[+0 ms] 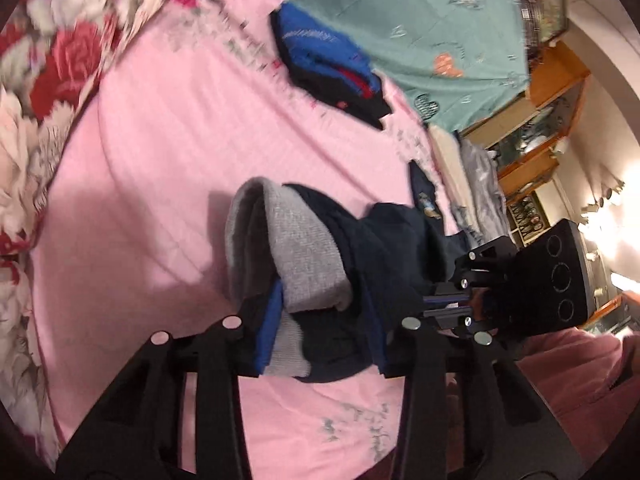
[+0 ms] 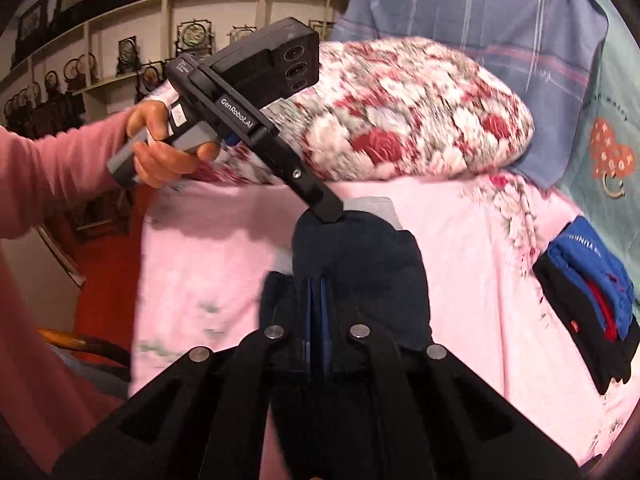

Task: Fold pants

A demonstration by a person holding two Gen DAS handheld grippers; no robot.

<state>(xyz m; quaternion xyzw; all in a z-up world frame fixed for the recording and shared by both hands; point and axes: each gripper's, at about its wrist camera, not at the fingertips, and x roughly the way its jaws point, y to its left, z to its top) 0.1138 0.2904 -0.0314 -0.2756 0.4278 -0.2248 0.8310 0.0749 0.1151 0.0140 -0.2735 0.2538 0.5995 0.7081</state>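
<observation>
Dark navy pants [image 1: 380, 240] with a grey lining or waistband [image 1: 304, 248] hang bunched above the pink bedsheet [image 1: 160, 160]. My left gripper [image 1: 320, 340] is shut on a thick fold of them, blue pads on either side of the cloth. To the right, my right gripper [image 1: 448, 304] pinches the other end. In the right wrist view the right gripper [image 2: 318, 320] is shut on the navy pants [image 2: 360, 264], pads close together. A hand [image 2: 160, 148] holds the left gripper [image 2: 328, 212], its tip buried in the far end of the pants.
A folded stack of blue, black and red clothes [image 1: 332, 68] [image 2: 592, 304] lies further along the bed. A rolled floral quilt [image 2: 400, 112] [image 1: 48, 60] lies along one side and a teal sheet [image 1: 420, 20] hangs behind. Wooden shelves [image 2: 120, 40] line the wall.
</observation>
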